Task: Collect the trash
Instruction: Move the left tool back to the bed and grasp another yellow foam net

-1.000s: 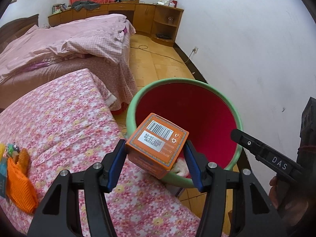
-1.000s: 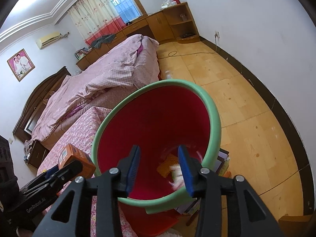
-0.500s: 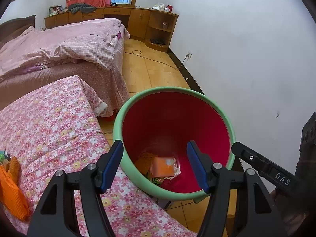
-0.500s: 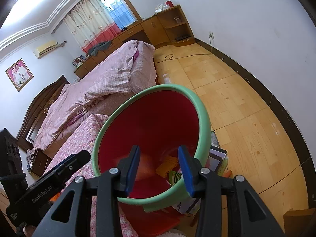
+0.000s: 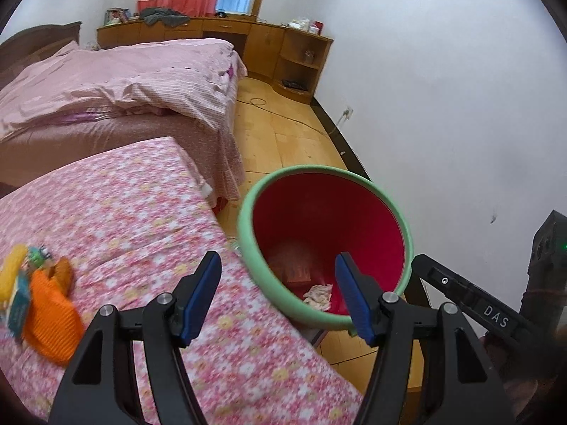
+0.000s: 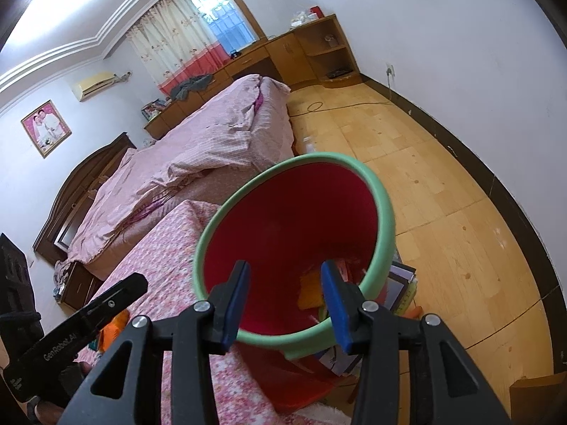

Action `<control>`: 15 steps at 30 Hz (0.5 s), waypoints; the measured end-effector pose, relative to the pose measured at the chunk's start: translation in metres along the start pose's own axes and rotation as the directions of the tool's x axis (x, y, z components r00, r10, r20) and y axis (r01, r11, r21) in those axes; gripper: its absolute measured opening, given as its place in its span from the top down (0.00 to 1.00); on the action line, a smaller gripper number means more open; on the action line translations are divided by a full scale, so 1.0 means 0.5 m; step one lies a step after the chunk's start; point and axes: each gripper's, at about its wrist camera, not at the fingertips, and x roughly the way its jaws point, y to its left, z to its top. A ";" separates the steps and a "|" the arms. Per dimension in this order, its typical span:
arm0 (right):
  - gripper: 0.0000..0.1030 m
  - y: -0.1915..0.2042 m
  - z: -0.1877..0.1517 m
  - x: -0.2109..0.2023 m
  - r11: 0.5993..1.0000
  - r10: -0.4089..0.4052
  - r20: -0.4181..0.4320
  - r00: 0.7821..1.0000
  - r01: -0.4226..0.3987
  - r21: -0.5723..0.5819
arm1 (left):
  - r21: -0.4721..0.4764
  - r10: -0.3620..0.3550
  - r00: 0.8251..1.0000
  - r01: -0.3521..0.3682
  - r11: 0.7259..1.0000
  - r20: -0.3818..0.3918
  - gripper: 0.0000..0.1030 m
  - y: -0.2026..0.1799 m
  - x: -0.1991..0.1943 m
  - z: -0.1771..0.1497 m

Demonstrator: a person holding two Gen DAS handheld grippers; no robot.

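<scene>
Left wrist view: The left gripper (image 5: pixel 278 294) occupies the lower centre of the frame, pointing obliquely downward; its blue-padded fingers (image 5: pixel 203 294) are released, spread wide, with nothing between them. Behind them, right of centre, stands the round red plastic bin with a pale green rim (image 5: pixel 248 244). Its mouth faces up toward the camera, its axis roughly vertical. At the bin bottom lies the small orange carton (image 5: pixel 299 274), flat, beside a crumpled white paper scrap (image 5: pixel 319 294); the carton is blurred, so the direction of its long axis cannot be determined. The surface covered with pink floral cloth (image 5: pixel 141 219) fills the lower left, touching or just beside the bin rim. At the left edge of it lie an orange ribbed wrapper (image 5: pixel 49 329) and other small coloured items, blurred. The right gripper (image 5: pixel 464 297) enters from the lower right edge as a black bar.

Right wrist view: The right gripper (image 6: pixel 285 306) sits low at centre, angled downward over the near rim of the bin (image 6: pixel 384 226). Its fingers (image 6: pixel 235 304) are moderately apart and grasp nothing. Yellow-orange trash (image 6: pixel 310 290) lies on the bin bottom. The left gripper (image 6: pixel 102 304) shows at lower left. A pink-covered bed (image 6: pixel 212 141) lies beyond, in the upper left.
</scene>
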 end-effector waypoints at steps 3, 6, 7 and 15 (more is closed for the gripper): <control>0.55 0.022 -0.007 -0.007 1.000 0.021 -0.009 1.000 -0.021 -0.019 | -0.026 0.020 1.000 -0.019 0.999 0.019 0.35 0.023 -0.035 -0.011; 0.55 0.048 -0.017 -0.012 0.998 0.040 -0.018 0.999 -0.041 -0.040 | -0.050 0.054 0.998 -0.053 0.997 0.035 0.35 0.047 -0.070 -0.024; 0.54 0.057 -0.021 -0.014 0.998 0.046 -0.020 0.999 -0.047 -0.048 | -0.062 0.066 0.997 -0.064 0.996 0.039 0.35 0.057 -0.082 -0.030; 0.53 0.136 -0.054 -0.016 0.987 0.099 -0.055 0.994 -0.105 -0.122 | -0.161 0.156 0.984 -0.142 0.977 0.081 0.35 0.150 -0.165 -0.068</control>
